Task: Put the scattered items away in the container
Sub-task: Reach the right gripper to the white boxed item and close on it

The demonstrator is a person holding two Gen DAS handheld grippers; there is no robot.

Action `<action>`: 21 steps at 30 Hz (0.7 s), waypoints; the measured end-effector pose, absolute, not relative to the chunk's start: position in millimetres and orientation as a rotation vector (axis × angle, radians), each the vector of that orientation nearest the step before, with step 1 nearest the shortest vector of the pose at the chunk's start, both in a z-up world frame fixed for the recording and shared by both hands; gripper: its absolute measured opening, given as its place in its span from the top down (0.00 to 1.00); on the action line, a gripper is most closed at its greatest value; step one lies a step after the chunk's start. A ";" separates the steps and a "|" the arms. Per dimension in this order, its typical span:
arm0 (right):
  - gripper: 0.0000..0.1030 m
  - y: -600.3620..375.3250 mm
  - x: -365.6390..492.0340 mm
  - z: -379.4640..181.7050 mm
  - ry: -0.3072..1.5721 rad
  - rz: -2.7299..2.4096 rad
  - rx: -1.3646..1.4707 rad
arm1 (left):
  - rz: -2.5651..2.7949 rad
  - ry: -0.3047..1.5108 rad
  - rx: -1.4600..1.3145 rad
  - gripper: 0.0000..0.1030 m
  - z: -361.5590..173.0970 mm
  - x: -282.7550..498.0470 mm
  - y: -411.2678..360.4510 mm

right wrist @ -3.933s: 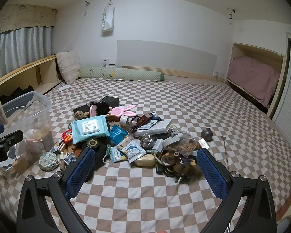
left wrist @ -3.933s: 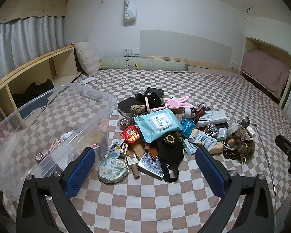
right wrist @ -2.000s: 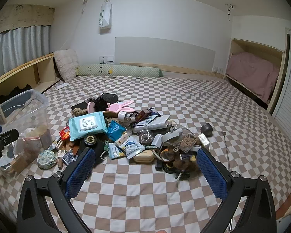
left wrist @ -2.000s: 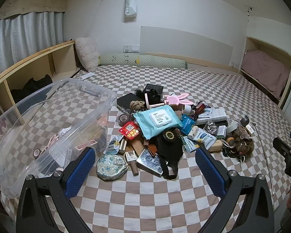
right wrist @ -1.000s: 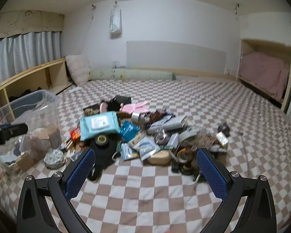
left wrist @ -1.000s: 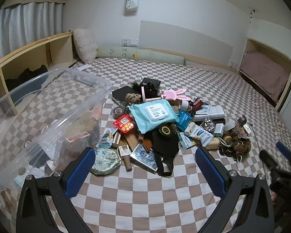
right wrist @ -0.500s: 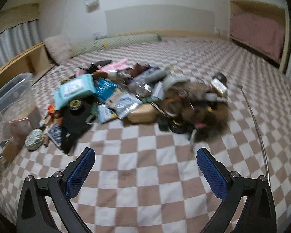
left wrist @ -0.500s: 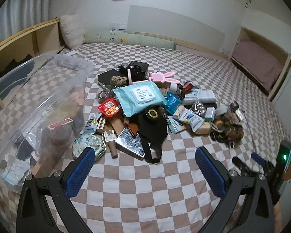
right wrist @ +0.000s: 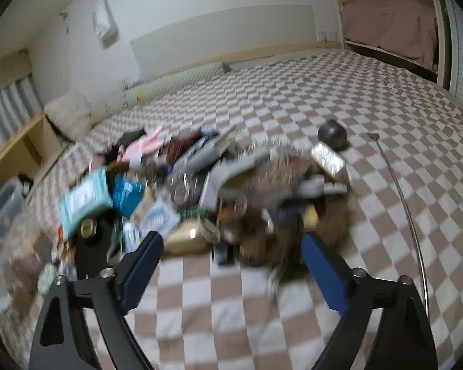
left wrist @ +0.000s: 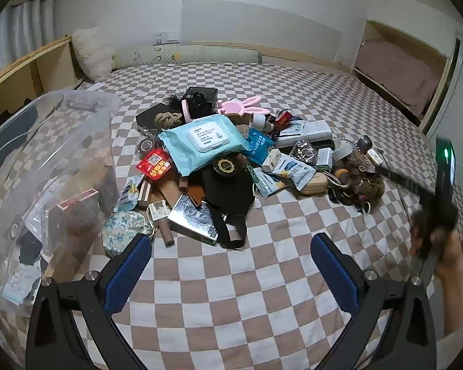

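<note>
Right gripper (right wrist: 231, 259): its jaws are closing with nothing between them, pointing down at the near edge of the blurred pile.
Left gripper (left wrist: 231, 265): its blue pads are standing wide apart over bare checkered bedding (left wrist: 247, 293), holding nothing.
Person's hand (left wrist: 447, 246): it is gripping the right tool at the right edge of the left wrist view.
Clear plastic container (left wrist: 46, 154): it is sitting at the left, just beside the pile, already holding boxes and packets.
Pile of scattered items (left wrist: 231, 160): it is lying mid-bed, with a silver patterned box (left wrist: 194, 219) and a black pouch (left wrist: 228, 191) nearest.
Blue wipes pack (left wrist: 200, 141): it is resting on top of the pile.
Pink bunny item (left wrist: 240, 108): it is lying at the far side.
</note>
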State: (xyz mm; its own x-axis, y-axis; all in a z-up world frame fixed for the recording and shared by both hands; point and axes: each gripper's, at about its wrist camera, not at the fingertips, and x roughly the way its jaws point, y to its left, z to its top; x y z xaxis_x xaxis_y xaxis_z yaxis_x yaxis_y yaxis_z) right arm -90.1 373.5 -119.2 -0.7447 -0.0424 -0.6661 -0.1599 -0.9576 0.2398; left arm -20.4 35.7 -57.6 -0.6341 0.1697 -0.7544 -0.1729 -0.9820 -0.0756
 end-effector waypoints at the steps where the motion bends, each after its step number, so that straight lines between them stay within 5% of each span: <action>1: 0.14 378.9 -97.4 -116.8 0.446 2.843 -1.084 | 2.682 0.014 -1.235 0.00 -58.0 -20.7 36.3; 9: 0.19 436.2 -150.7 -115.2 0.417 2.731 -1.051 | 2.679 0.046 -1.262 0.00 -66.6 -26.9 33.5; 16: 0.25 454.4 -187.5 -144.0 0.012 2.622 -1.193 | 2.659 0.046 -1.295 0.00 -74.4 -35.6 34.6; 21: 0.51 453.2 -201.1 -169.8 -0.265 2.554 -1.285 | 2.649 0.038 -1.327 0.00 -81.1 -42.1 34.4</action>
State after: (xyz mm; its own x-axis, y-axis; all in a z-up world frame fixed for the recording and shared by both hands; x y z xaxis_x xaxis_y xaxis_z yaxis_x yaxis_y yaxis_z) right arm -201.1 453.2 -169.8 -0.5702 0.3185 -0.7572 -0.1564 -0.9470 -0.2805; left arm -42.1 34.4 -81.1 -0.5861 0.1472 -0.7968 -0.1701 -0.9838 -0.0566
